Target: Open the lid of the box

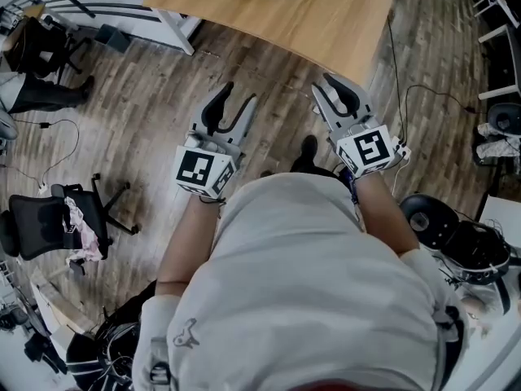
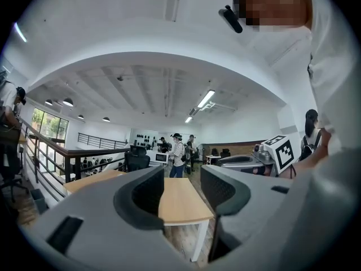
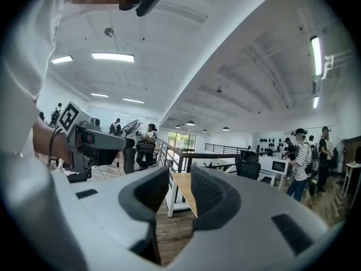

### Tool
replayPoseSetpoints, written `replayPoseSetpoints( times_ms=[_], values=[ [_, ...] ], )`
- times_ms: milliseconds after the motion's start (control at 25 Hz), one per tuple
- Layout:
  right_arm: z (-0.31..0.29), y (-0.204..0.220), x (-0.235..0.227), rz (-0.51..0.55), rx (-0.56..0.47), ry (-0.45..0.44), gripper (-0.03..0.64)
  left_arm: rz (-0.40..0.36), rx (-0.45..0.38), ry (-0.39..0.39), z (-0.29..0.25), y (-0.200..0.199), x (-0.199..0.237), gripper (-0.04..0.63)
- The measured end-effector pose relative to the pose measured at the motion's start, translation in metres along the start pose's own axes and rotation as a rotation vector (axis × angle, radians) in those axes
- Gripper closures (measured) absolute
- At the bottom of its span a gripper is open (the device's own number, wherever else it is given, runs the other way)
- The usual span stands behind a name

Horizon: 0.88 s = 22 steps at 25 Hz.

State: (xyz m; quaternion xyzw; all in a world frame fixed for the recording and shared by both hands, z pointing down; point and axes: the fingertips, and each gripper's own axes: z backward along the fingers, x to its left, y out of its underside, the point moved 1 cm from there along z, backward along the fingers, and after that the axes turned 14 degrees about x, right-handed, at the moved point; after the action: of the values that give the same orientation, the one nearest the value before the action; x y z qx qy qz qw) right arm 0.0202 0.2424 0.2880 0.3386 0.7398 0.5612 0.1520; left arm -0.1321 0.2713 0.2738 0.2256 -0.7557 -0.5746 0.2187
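While both tools hang mid-frame in the head view, the left gripper and right gripper point toward a wooden table at the top edge; no box shows anywhere. Left gripper view: jaws spread, nothing between them. Right gripper view: likewise spread and empty. Opening looks not yet begun; the next move calls for finding the box and reaching its lid.
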Motion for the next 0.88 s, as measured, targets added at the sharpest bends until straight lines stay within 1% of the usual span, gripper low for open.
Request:
replayPoseSetpoints(
  times_ms=[40, 120, 400, 680, 880],
  values=[
    [-0.001, -0.003, 0.001, 0.003, 0.004, -0.004, 0.483, 0.001, 0.003, 0.004, 0.001, -0.001, 0.002, 0.393],
    [-0.005, -0.004, -0.001, 0.004, 0.012, -0.01, 0.458, -0.001, 0.008, 0.006, -0.001, -0.003, 0.006, 0.368],
    [-0.03, -0.002, -0.029, -0.011, 0.019, 0.002, 0.419, 0.017, 0.026, 0.005, -0.03, 0.0, 0.029, 0.354],
    [-0.07, 0.01, -0.09, -0.035, 0.026, 0.007, 0.41, 0.014, 0.051, -0.007, -0.088, -0.004, 0.051, 0.35],
    [-0.108, 0.014, -0.138, -0.052, 0.034, -0.032, 0.41, 0.025, 0.065, -0.024, -0.145, -0.013, 0.073, 0.348]
  ],
)
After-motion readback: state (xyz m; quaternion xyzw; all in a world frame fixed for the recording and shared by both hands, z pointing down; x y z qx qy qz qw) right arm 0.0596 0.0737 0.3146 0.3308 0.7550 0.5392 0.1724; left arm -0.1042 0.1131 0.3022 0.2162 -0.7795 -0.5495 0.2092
